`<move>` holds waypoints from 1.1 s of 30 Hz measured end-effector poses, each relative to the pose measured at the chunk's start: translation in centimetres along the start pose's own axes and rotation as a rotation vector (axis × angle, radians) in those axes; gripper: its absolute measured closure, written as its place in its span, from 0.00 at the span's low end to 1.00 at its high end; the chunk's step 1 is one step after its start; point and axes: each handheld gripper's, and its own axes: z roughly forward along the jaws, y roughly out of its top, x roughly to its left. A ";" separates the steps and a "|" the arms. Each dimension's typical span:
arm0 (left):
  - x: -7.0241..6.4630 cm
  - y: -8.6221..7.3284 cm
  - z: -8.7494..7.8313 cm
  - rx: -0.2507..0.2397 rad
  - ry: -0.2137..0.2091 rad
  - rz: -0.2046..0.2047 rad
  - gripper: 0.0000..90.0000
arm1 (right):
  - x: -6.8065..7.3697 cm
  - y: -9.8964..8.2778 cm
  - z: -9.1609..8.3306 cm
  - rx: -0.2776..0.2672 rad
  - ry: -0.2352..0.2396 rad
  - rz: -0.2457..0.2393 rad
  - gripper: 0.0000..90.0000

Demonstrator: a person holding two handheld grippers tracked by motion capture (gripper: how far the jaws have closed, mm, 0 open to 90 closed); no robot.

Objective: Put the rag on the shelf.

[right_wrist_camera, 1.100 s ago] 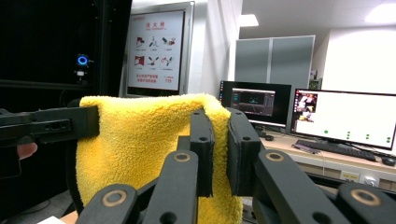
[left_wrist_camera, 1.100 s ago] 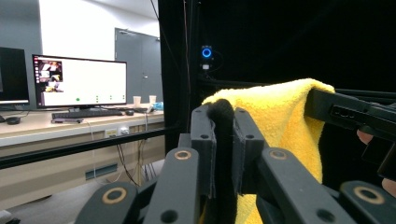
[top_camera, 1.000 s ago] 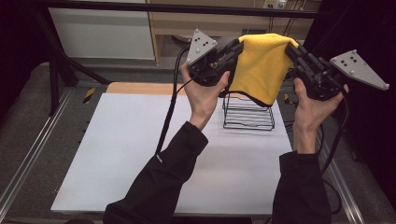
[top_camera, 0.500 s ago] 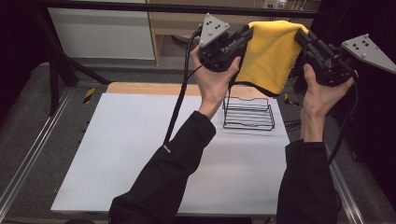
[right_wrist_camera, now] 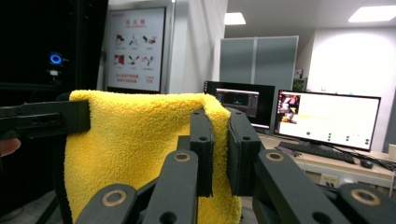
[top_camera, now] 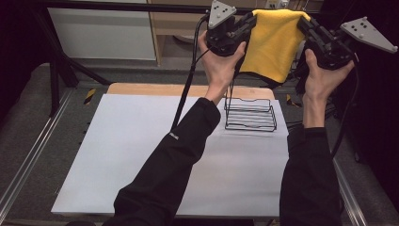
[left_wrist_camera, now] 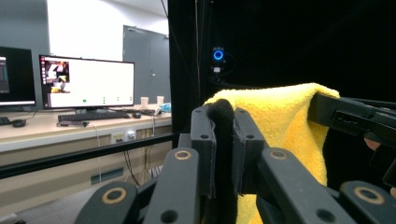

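A black wire rack (top_camera: pixel 250 114) with a flat slatted base is sitting on the far right part of the white table top (top_camera: pixel 141 160), directly below the raised hands and well apart from them. A strip of bare wooden board (top_camera: pixel 155 89) is showing along the table's far edge, and metal rails are running down both sides.

The yellow terry-cloth towel (top_camera: pixel 275 44) is hanging in the air above the far right of the table, stretched between the two tools and drooping down towards the rack without reaching it. The left gripper (top_camera: pixel 248 22) is pinching the towel's left upper edge; in the left gripper view its jaws are pressing nearly together on a dark fold of the cloth (left_wrist_camera: pixel 223 140), with yellow pile spilling to the right. The right gripper (top_camera: pixel 303 23) is clamping the right upper corner, its jaws likewise squeezed onto the fabric (right_wrist_camera: pixel 140 140).

The gripper views are showing what the high view is not: a desk with lit computer monitors (left_wrist_camera: pixel 86 83), a keyboard (right_wrist_camera: pixel 317 150) and a wall poster (right_wrist_camera: pixel 136 49) beyond the towel. Each one is also catching the other gripper's black jaw at the towel's opposite edge.
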 end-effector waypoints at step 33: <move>3.3 -5.0 1.5 0.076 0.035 0.110 0.90 | -2.0 -4.6 4.7 0.107 0.064 -0.015 0.92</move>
